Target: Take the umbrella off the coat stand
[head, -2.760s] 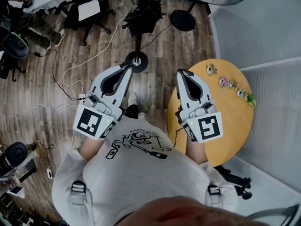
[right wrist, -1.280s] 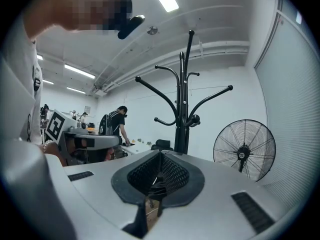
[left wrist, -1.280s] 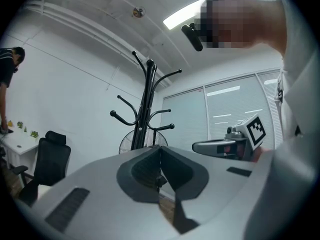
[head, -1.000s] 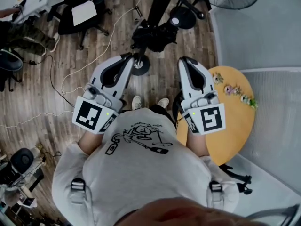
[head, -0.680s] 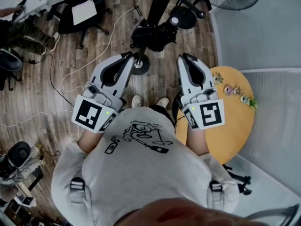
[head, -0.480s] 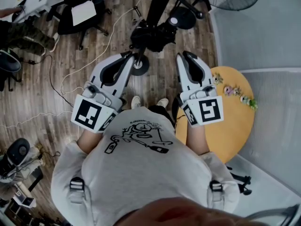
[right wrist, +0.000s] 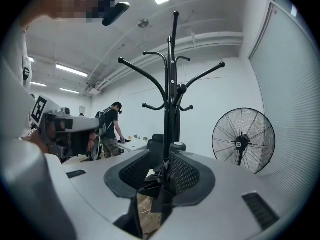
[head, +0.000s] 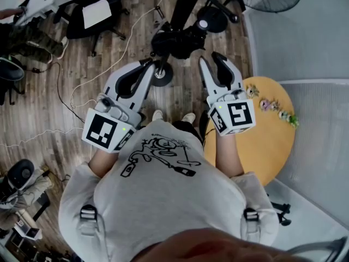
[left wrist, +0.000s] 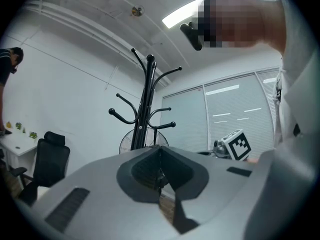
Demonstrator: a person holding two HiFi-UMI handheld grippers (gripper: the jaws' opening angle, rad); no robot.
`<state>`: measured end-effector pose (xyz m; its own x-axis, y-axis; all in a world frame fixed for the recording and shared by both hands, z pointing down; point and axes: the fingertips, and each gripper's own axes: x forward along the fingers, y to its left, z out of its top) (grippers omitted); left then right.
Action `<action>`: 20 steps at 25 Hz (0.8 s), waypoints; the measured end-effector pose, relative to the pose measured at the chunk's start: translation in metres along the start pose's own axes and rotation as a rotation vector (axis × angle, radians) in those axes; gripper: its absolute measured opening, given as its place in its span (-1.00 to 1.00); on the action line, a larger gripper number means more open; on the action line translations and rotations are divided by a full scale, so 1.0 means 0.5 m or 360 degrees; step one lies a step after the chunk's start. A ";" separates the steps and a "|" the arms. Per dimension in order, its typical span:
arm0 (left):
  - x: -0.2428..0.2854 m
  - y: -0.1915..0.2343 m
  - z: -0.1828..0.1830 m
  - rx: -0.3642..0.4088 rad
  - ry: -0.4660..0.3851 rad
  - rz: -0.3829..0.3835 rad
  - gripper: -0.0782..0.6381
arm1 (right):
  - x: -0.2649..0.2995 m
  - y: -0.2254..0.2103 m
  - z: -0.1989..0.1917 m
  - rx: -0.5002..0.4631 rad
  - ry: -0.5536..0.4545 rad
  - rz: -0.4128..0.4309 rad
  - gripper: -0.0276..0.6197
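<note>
The black coat stand (head: 182, 4) rises ahead of me, its round base (head: 160, 74) on the wood floor. A folded black umbrella (head: 180, 40) hangs low on it. My right gripper (head: 210, 59) reaches toward the umbrella's right end and its jaws are opening. In the right gripper view the umbrella (right wrist: 159, 180) shows in the gap of the right gripper (right wrist: 161, 159), and the pads do not press on it. The stand (right wrist: 172, 94) stands right behind it. My left gripper (head: 148, 64) is shut and empty, level, beside the base. In its own view the left gripper (left wrist: 160, 176) faces the stand (left wrist: 147, 109).
A round yellow table (head: 272, 141) with small figures (head: 270, 103) is at my right, against a glass wall. A floor fan (right wrist: 243, 140) stands behind the coat stand. An office chair (head: 98, 10) and floor cables (head: 71, 91) lie to the left. A person (right wrist: 111, 124) works at a far desk.
I have stepped closer to the stand. The right gripper has moved forward toward the umbrella and its jaws have spread apart. The left gripper has kept still.
</note>
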<state>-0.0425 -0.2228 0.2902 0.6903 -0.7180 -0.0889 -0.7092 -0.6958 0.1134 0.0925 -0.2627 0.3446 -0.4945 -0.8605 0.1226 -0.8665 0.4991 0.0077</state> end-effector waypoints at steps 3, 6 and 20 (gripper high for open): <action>-0.001 0.005 -0.001 0.0000 -0.0004 0.0005 -0.76 | 0.016 -0.008 -0.015 0.0001 0.0015 -0.0016 -0.45; -0.001 0.009 0.000 0.0003 -0.0003 0.0010 -0.76 | 0.029 -0.017 -0.022 -0.0016 0.0027 -0.0030 -0.41; 0.012 0.015 -0.005 0.0004 0.0003 0.0016 -0.76 | 0.083 -0.072 -0.025 -0.0057 0.0015 -0.0069 -0.32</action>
<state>-0.0435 -0.2322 0.2933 0.6836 -0.7248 -0.0859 -0.7163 -0.6888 0.1119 0.1040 -0.3150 0.3618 -0.4555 -0.8805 0.1310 -0.8842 0.4646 0.0486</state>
